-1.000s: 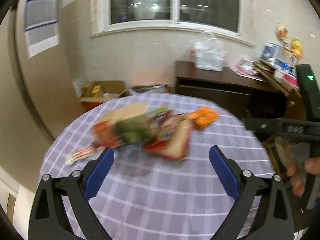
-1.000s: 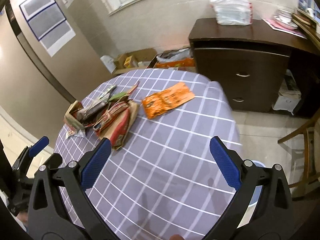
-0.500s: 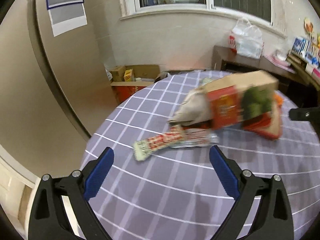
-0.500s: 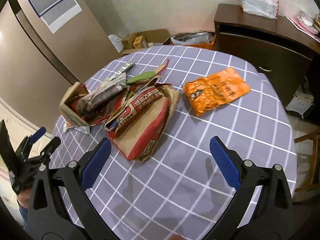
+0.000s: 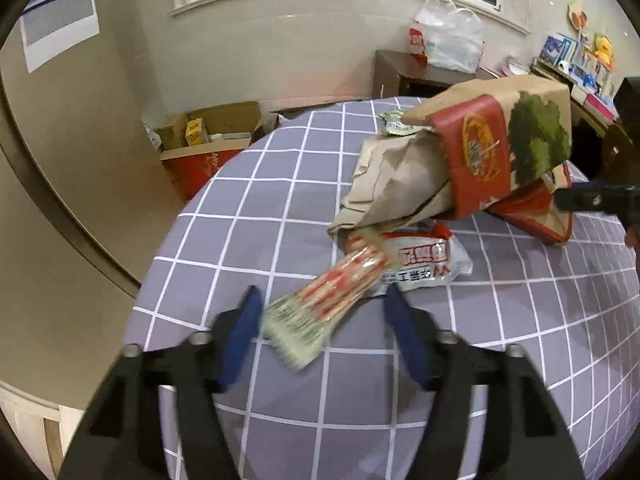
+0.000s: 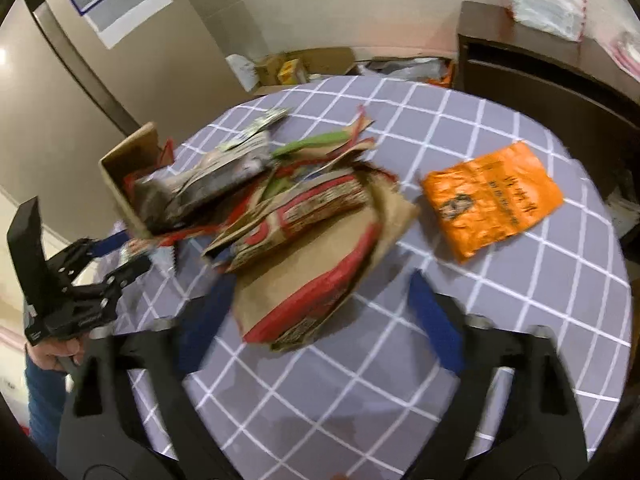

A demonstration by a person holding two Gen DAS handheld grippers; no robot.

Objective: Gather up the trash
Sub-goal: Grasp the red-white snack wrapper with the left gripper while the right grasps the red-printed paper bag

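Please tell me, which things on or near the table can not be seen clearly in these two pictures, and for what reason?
- Right gripper fingers: motion blur in the right wrist view; closing, brown and red paper bag lies between them.
- Striped wrapper, near end: blurred in the left wrist view.
- Cardboard box contents: covered by wrappers.
- Orange bag print: too small to read.
- Left gripper: closing; contact with the wrapper unclear.
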